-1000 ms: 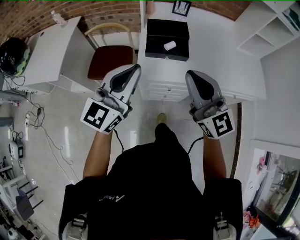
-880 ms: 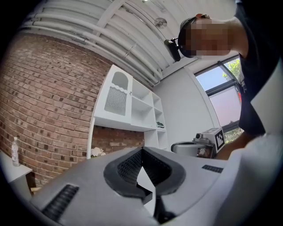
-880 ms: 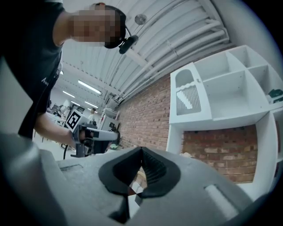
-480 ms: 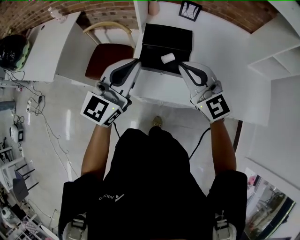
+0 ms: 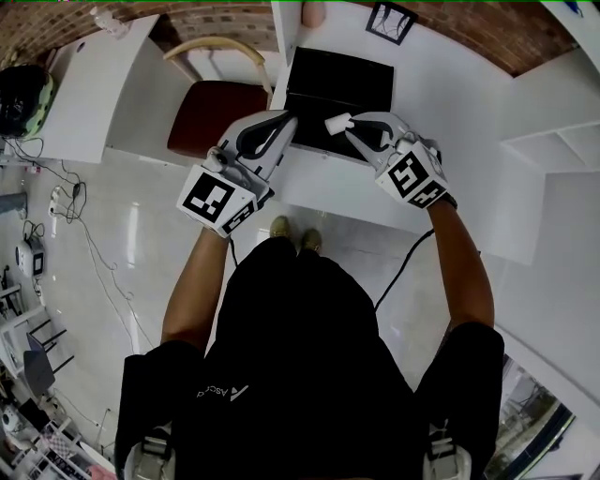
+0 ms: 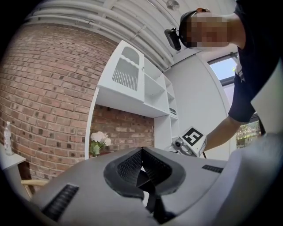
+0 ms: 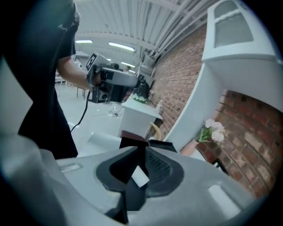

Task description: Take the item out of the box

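A black open box (image 5: 349, 77) stands on the white table (image 5: 441, 94). A small white cylinder (image 5: 336, 123) lies in its front part. My right gripper (image 5: 351, 129) points at it from the right, tips right beside it. Its jaws are opening, and the white item (image 7: 140, 176) shows through the narrow gap, not pressed by the pads. My left gripper (image 5: 287, 120) reaches the box's front left corner with its jaws together and nothing in them. Each gripper also appears in the other's view: the right gripper (image 6: 191, 141) and the left gripper (image 7: 110, 81).
A chair with a red seat (image 5: 214, 114) stands left of the table, beside a white side desk (image 5: 98, 80). White shelves (image 5: 553, 141) rise at the right. A pink vase (image 5: 314, 11) and a small black frame (image 5: 391, 19) stand behind the box. Cables lie on the floor at left.
The person has stepped up to the table and both grippers have moved forward to the box. The right gripper's tips have come up beside the white item.
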Demonstrator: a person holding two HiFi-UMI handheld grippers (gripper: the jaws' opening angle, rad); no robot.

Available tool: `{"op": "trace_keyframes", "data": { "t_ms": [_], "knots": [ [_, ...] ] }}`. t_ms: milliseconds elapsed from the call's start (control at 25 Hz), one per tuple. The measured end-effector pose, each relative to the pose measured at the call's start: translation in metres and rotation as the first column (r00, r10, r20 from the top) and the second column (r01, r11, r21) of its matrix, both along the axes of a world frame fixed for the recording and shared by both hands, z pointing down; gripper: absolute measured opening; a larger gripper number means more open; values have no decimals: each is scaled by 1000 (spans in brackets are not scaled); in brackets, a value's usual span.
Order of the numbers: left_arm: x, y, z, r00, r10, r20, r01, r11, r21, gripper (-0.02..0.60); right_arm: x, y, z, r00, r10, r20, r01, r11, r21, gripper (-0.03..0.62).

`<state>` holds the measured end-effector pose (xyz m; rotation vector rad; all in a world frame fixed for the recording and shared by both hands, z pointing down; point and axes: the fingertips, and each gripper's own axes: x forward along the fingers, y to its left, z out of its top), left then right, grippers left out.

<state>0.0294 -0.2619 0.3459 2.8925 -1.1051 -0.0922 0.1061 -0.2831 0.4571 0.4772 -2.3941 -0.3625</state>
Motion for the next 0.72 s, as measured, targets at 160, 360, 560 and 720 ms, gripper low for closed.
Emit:
{"op": "trace_keyframes", "data": {
  "t_ms": [160, 360, 560, 720],
  "knots": [
    [-1, -13, 13, 1000, 14, -3, -14, 1000, -22, -2, -9, -5, 34, 977, -105, -186, 101, 994, -30, 95],
    [-13, -24, 22, 1000, 13, -18, -14, 999, -42, -2, -19, -14, 71, 912, -196, -359, 179, 981, -81, 143],
    [-21, -29, 31, 1000, 19, -24, -21, 998, -60, -2, -21, -23, 106, 828, -257, -499, 237, 966, -104, 169],
    [-28, -30, 36, 1000, 24, -20, -25, 997, -72, -2, -21, -28, 130, 771, -276, -574, 249, 960, -127, 191]
  ]
}}
